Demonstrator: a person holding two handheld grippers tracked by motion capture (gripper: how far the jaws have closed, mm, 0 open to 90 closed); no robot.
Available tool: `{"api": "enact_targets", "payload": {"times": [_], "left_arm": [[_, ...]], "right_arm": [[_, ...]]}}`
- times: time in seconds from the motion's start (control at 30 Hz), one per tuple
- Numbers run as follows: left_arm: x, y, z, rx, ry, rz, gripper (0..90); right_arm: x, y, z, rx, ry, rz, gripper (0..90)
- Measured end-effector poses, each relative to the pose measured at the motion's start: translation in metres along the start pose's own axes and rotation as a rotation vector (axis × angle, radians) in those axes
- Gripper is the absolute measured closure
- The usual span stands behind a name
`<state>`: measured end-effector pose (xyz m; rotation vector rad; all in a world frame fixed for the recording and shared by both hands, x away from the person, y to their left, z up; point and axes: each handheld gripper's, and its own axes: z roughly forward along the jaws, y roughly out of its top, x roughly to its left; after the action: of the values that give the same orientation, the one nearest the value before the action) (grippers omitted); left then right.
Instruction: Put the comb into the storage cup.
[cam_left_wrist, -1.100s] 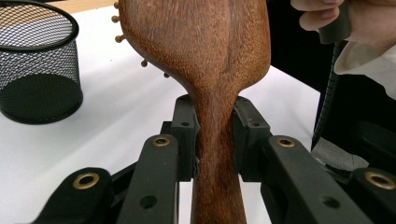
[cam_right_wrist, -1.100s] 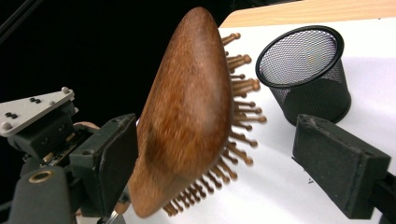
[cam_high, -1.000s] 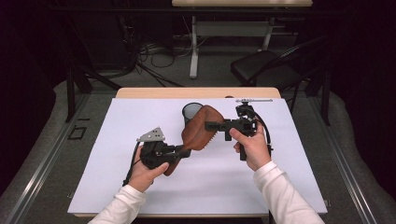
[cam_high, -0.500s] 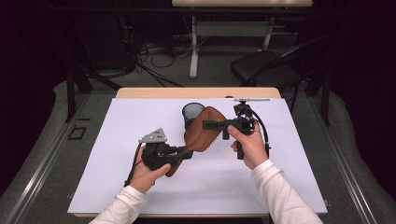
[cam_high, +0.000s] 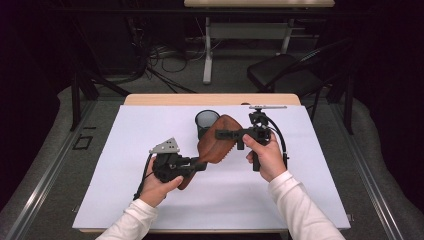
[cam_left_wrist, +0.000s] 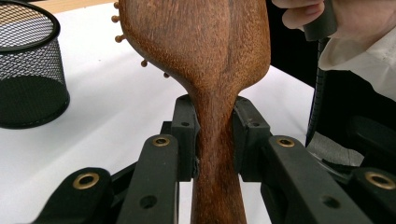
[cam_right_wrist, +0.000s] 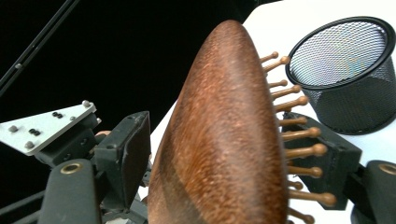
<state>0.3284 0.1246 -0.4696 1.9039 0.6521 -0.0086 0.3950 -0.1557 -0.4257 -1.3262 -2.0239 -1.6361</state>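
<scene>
Clamping the neck of a wooden hairbrush (cam_left_wrist: 205, 60), the left claw (cam_left_wrist: 215, 135) has both pads pressed flat against the handle, one on each side; the brush head rises straight ahead of it, above the white table (cam_high: 150, 200). In the high view the brush (cam_high: 216, 142) is held in the air between the two hands, handle low toward the left claw (cam_high: 197, 162), head up toward the right claw (cam_high: 222, 134). In the right gripper view the right claw (cam_right_wrist: 233, 154) straddles the head, one pad off the smooth back, the other at the tips of the wooden bristles (cam_right_wrist: 299, 151). Its jaws have just been closing, with the head between them; contact on the back side probably not yet made, though the brush hides part of the gap. A black mesh cup (cam_high: 206, 122) stands on the table just beyond the right claw's tips.
</scene>
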Motion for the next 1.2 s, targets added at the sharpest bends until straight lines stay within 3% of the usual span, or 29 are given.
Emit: {"api": "enact_targets", "payload": {"times": [0.23, 0.47, 0.83, 1.2], "left_arm": [[0.0011, -0.0007, 0.0006, 0.004, 0.004, 0.000, 73.6], [0.0034, -0.0017, 0.0013, 0.008, 0.001, -0.004, 73.6], [0.0050, -0.0028, 0.0027, 0.011, -0.002, -0.008, 73.6], [0.0056, -0.0033, 0.0036, 0.020, 0.002, -0.006, 73.6]], "right_arm": [[-0.0004, 0.0001, -0.0001, 0.001, 0.018, 0.011, 26.1], [-0.0019, 0.0005, 0.0011, 0.005, 0.012, 0.017, 27.7], [-0.0033, 0.0005, -0.0002, 0.001, -0.003, 0.033, 38.0], [-0.0030, 0.0002, -0.0009, -0.006, 0.003, 0.056, 40.3]]}}
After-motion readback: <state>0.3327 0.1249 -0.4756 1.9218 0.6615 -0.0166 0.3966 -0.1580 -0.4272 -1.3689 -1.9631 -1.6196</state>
